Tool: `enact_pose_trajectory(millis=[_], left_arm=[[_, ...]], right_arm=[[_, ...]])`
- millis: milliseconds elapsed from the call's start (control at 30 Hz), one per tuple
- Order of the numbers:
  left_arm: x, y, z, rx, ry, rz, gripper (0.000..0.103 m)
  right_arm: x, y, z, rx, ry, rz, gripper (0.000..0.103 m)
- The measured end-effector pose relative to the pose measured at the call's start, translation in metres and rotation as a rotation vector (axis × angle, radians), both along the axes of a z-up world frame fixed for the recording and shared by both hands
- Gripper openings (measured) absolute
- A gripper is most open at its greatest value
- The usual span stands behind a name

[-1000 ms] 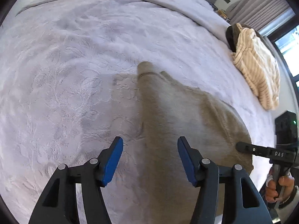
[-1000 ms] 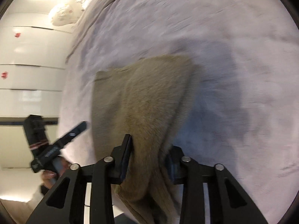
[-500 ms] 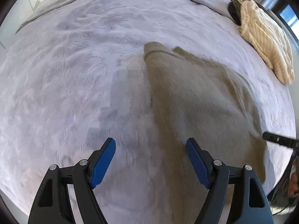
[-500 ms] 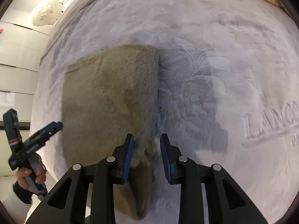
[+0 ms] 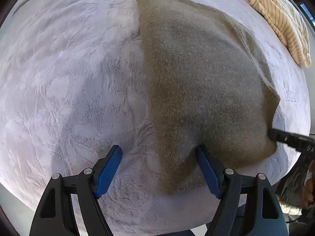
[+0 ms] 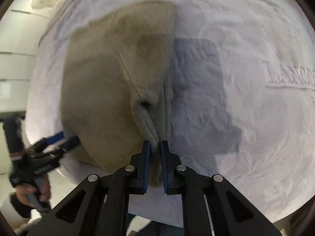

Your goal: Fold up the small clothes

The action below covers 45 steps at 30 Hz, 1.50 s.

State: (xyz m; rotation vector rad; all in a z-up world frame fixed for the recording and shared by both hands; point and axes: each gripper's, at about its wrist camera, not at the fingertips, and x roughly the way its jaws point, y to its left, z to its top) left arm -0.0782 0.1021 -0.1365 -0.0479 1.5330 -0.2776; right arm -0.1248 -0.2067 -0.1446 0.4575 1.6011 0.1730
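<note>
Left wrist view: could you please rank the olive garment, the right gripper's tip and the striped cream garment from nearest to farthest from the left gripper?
1. Olive garment: its near corner lies between the left gripper's fingers.
2. Right gripper: at the garment's right edge.
3. Striped cream garment: far upper right on the bed.

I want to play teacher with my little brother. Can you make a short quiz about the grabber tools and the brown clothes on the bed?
1. True or false: the left gripper is clamped on the brown garment.
2. Which gripper pinches the garment's edge?
A. left
B. right
C. neither
3. Fill in: the striped cloth lies ____ the garment, not touching it.

Key:
1. False, its jaws stand wide open.
2. B, the right gripper.
3. Beyond.
</note>
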Motion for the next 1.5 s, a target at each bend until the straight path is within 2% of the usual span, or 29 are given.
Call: enact_pose_trajectory(millis=[167,367,600,700,733,800,900,967,1000,1033,1167,1267,1300,1333,1500], left_arm=[[-0.004,0.002,-0.003,0.007,0.012,0.001,0.079],[-0.002,-0.01,-0.005,0.018,0.021,0.001,0.079],[-0.006,-0.017,-0.002,0.016,0.032,0.021,0.079],[-0.001,-0.007,0.007,0.009,-0.008,0.051,0.079],[0.001,-0.005,0.012,0.004,-0.03,0.066,0.079],[0.009,0.0,0.02,-0.003,-0.065,0.098,0.079],[0.022,0.004,0.023,-0.016,-0.08,0.126,0.079],[0.031,0.005,0.025,-0.003,-0.088,0.139,0.079],[0.034,0.005,0.027,0.003,-0.094,0.139,0.079],[0.037,0.004,0.03,0.006,-0.104,0.136,0.079],[0.04,0.0,0.019,0.026,-0.108,0.099,0.079],[0.036,-0.005,0.011,0.024,-0.092,0.093,0.08],[0.035,-0.006,0.01,0.028,-0.091,0.096,0.086],[0.035,-0.006,0.01,0.036,-0.092,0.101,0.087],[0.034,-0.003,0.014,0.035,-0.088,0.103,0.087]], right_arm=[[-0.009,-0.004,-0.007,-0.016,0.02,0.005,0.012],[0.003,0.015,-0.018,-0.051,0.026,0.029,0.012],[-0.003,0.011,-0.001,-0.048,0.033,0.019,0.015],[-0.002,-0.003,0.016,-0.005,0.002,-0.035,0.015],[0.0,-0.008,0.024,0.032,-0.026,-0.071,0.019],[0.005,-0.019,0.033,0.098,-0.064,-0.138,0.021],[0.021,-0.032,0.027,0.176,-0.062,-0.242,0.035],[0.032,-0.036,0.016,0.215,-0.037,-0.282,0.035],[0.035,-0.035,0.011,0.232,-0.026,-0.294,0.031],[0.039,-0.035,0.005,0.232,-0.012,-0.299,0.014],[0.041,-0.036,-0.003,0.113,0.001,-0.245,0.014],[0.036,-0.037,-0.023,0.105,0.027,-0.252,0.014],[0.037,-0.038,-0.027,0.106,0.028,-0.256,0.014],[0.037,-0.038,-0.03,0.1,0.027,-0.255,0.014],[0.035,-0.034,-0.016,0.077,0.005,-0.213,0.015]])
